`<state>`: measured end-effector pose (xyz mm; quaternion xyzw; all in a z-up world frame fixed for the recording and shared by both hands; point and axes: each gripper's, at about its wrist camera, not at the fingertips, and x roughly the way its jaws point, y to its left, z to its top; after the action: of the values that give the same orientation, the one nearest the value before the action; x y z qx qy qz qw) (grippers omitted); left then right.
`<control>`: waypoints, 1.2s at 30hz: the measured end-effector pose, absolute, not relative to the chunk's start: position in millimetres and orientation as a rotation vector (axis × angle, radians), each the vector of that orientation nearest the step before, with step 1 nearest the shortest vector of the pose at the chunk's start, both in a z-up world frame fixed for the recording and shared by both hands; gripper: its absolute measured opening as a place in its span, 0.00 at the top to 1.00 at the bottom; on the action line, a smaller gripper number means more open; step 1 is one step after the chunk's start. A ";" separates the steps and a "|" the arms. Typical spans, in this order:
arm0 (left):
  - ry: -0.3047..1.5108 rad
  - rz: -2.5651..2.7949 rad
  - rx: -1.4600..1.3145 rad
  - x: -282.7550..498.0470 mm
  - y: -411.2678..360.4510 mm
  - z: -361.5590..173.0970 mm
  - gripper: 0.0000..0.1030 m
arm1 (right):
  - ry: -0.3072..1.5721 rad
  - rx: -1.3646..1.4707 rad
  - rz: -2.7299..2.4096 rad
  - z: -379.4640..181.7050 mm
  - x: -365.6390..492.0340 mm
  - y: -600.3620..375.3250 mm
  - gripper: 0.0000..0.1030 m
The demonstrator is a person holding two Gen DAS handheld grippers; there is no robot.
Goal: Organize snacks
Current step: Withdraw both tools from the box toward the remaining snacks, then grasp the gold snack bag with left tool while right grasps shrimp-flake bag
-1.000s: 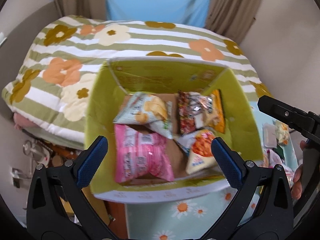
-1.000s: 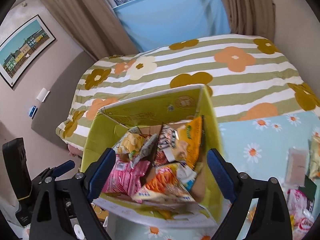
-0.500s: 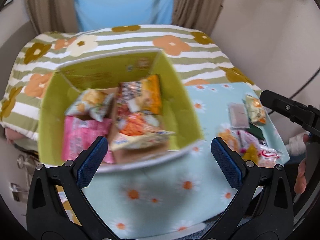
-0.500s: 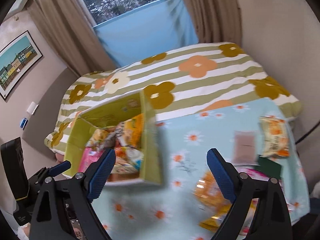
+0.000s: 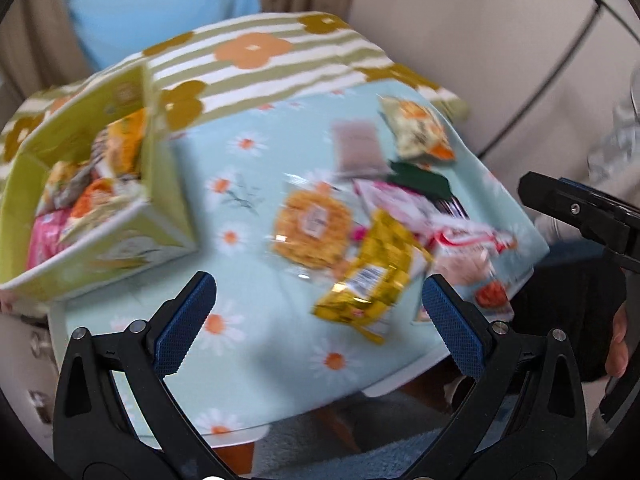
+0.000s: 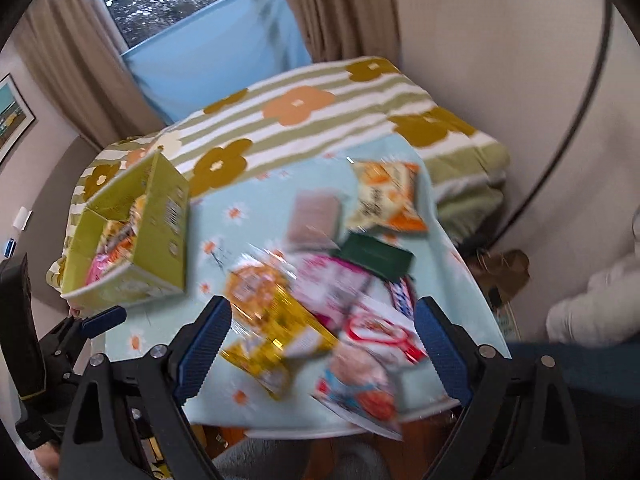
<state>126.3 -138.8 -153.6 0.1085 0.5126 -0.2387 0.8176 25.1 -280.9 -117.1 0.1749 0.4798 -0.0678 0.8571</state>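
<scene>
hovering above the near edge of the desk (image 5: pixel 256 344), covered in a pale blue daisy-print cloth, the left tool (image 5: pixel 318 320) is holding its blue-padded fingers (image 5: pixel 184 320) spread wide with nothing between them. the right tool (image 6: pixel 320 354) is hanging over the near right part of the same desk (image 6: pixel 224 216), its jaws likewise parted and gripping nothing.

sitting at the desk's left end, the yellow-green cardboard box (image 5: pixel 120 236) (image 6: pixel 160 232) is standing open at the top and already holding several packets, among them a pink bag (image 5: pixel 44 236) and orange ones.

lying loose on the right half of the desk, well apart from the box, is a heap of snacks: a shiny yellow foil bag (image 5: pixel 368 280) (image 6: pixel 276 340) nearest the tools, a clear bag of round orange crackers (image 5: pixel 310 228) (image 6: pixel 252 284) just beside it, pink and white packets (image 5: pixel 404 208) (image 6: pixel 332 284), a flat dark green packet (image 5: pixel 420 180) (image 6: pixel 376 256), a dull pink flat pouch (image 5: pixel 356 146) (image 6: pixel 314 216), and an orange and cream chip bag (image 5: pixel 418 128) (image 6: pixel 386 196) at the far side. motion blur is smearing the labels.

a green-striped quilt with orange flowers (image 5: pixel 256 60) (image 6: pixel 304 108) is lying on the bed behind the desk.
</scene>
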 end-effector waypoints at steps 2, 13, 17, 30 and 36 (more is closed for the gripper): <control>1.109 -0.532 0.279 119.6 -155.0 -163.1 0.01 | 1.028 0.387 -0.156 -126.3 16.9 -289.8 0.12; 1.169 -0.657 0.465 119.9 -195.6 -228.3 0.15 | 1.133 0.604 -0.289 -200.7 -8.2 -316.0 0.12; 1.182 -0.687 0.515 124.1 -202.7 -243.7 0.26 | 1.155 0.656 -0.285 -219.1 -9.3 -315.8 0.12; 1.204 -0.761 0.579 130.2 -207.6 -260.7 0.50 | 1.184 0.679 -0.304 -234.5 3.6 -303.0 0.12; 1.200 -0.778 0.557 130.2 -201.0 -249.7 0.51 | 1.177 0.686 -0.315 -232.8 7.7 -304.7 0.12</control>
<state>130.2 -201.0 -249.7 0.2518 0.5427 -0.3521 0.7198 7.7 -304.7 -232.8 0.3156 0.5417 -0.1451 0.7655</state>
